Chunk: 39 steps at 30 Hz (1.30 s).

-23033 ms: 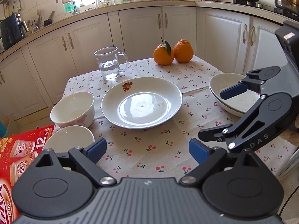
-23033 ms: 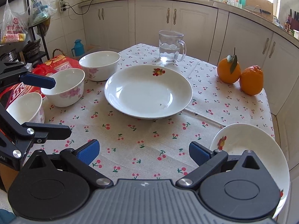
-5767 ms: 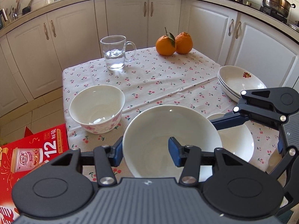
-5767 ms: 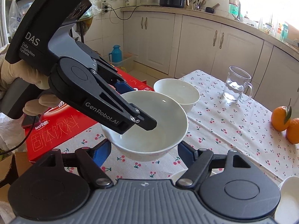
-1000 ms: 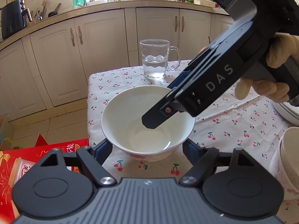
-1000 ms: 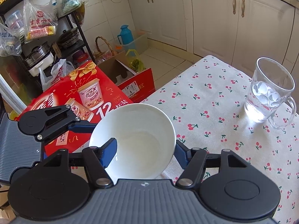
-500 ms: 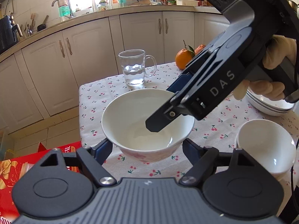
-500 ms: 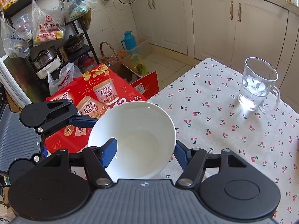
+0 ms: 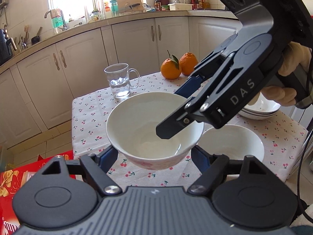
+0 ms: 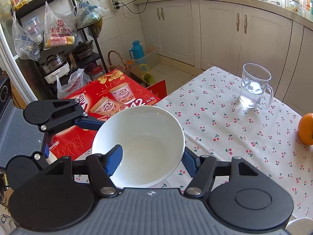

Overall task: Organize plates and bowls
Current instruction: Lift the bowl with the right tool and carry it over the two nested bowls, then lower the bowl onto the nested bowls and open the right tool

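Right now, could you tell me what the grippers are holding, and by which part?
The right gripper holds a white bowl by its rim wall, one finger inside; the left gripper flanks it without visible contact.

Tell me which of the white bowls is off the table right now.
The bowl with the pink flower print, raised between the left gripper and right gripper. The other bowl sits on the cherry tablecloth, to its right.

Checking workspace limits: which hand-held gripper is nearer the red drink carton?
Left. The left hand-held gripper hangs above the red drink carton; the right hand-held gripper, pinching the bowl's rim, is over the table edge.
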Motion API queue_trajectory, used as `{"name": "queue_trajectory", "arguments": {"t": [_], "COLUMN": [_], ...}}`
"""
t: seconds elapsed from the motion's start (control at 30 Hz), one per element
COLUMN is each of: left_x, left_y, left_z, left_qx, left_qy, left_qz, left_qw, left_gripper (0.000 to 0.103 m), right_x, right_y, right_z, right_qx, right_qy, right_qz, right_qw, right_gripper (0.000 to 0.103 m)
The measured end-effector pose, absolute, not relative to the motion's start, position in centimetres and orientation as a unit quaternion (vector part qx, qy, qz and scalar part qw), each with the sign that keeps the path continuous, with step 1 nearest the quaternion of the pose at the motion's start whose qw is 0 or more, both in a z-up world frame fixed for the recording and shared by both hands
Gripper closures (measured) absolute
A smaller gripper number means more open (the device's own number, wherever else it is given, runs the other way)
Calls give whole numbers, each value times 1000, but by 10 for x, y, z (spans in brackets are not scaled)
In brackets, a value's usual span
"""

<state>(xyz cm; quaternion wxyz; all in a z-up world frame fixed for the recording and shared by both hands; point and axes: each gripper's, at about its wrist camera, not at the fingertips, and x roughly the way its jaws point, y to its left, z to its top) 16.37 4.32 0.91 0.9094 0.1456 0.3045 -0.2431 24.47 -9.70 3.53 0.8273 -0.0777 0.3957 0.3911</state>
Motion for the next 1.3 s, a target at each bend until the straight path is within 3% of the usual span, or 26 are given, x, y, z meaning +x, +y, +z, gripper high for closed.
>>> {"name": "queue_trajectory", "arguments": {"t": [0.47, 1.3], "left_x": [129, 119], "left_y": [5, -20], "left_z": [13, -6], "left_qx": [149, 130], "left_qy": [301, 331], "left_qz": [-273, -311], "left_qw": [902, 881], "left_gripper": [21, 21], "right_x": [188, 163], "right_y": [-141, -180], "right_z": [49, 17], "right_qx": [-78, -52], "right_qy": [376, 409], "right_qz": [370, 340], "right_qw": [846, 846], "right_gripper": [31, 31]}}
